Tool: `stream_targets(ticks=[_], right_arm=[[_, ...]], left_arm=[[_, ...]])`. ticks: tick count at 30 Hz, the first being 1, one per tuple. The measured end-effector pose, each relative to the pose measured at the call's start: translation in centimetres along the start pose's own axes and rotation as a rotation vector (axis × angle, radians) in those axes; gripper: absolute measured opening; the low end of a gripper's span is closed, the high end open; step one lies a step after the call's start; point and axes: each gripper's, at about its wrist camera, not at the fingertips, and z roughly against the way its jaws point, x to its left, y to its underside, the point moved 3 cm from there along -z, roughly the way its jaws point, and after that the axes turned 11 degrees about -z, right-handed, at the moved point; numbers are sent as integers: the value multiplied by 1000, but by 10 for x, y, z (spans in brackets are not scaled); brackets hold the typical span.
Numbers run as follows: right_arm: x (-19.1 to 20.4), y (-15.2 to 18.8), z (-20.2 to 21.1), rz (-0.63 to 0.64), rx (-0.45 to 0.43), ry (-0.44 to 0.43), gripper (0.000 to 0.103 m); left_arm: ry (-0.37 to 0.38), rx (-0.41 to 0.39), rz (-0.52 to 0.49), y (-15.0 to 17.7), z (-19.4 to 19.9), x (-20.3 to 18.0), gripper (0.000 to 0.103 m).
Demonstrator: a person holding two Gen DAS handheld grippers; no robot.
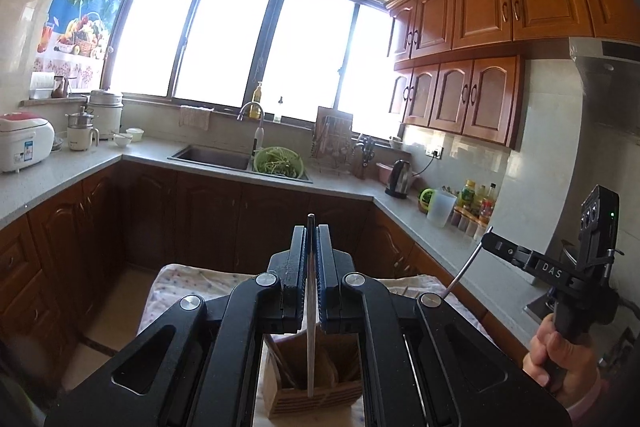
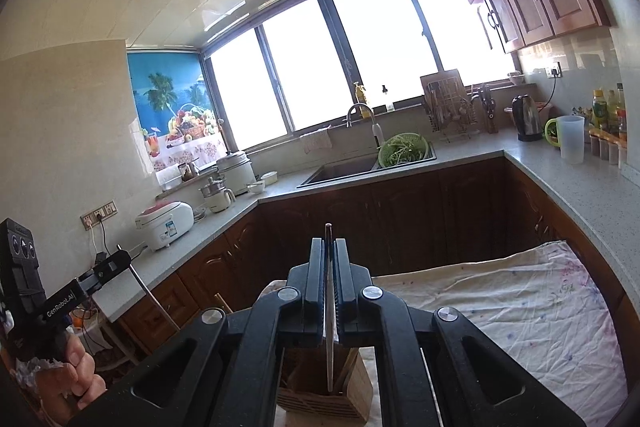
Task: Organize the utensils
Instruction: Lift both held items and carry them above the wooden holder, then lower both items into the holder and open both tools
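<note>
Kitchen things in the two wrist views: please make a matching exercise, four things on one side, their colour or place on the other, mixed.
Things:
1. colander
2. rice cooker
3. kettle
4. wooden holder

Descriptions:
a. below the left gripper
b. green, at the sink
c. white with a red top
d. dark, plugged into the wall

Pairs: 1-b, 2-c, 3-d, 4-a

Black left tool with silver screws, marked "GenRobot.AI".
</note>
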Motion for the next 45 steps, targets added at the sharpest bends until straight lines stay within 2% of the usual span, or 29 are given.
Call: stream_targets(ticks=[4,8,15,20,24,38,41,43,45], right_arm=[[-7,7,-20,-13,17,17,4],[-17,25,-37,-24,50,33,4],[-34,56,-55,-66,118,54,4],[-46,73,-63,-96,159,68,4],[-51,79,-68,-104,173,81,4],[-53,78,-70,-114,186,79,4],[-53,77,-70,-119,195,75,9],[-54,77,-70,-132,203,60,12],[-54,77,-67,-142,204,48,32]], left_arm=[[-35,-12,14,11,-17,9,3],[-56,5,58,35,-34,21,3],[-70,87,120,85,-53,29,4],[-64,149,128,107,-64,22,4],[-57,185,135,115,-70,19,4],[-76,210,124,112,-73,19,5],[-82,221,123,110,-72,18,6],[-87,231,125,109,-71,18,12],[-96,234,124,108,-68,18,24]])
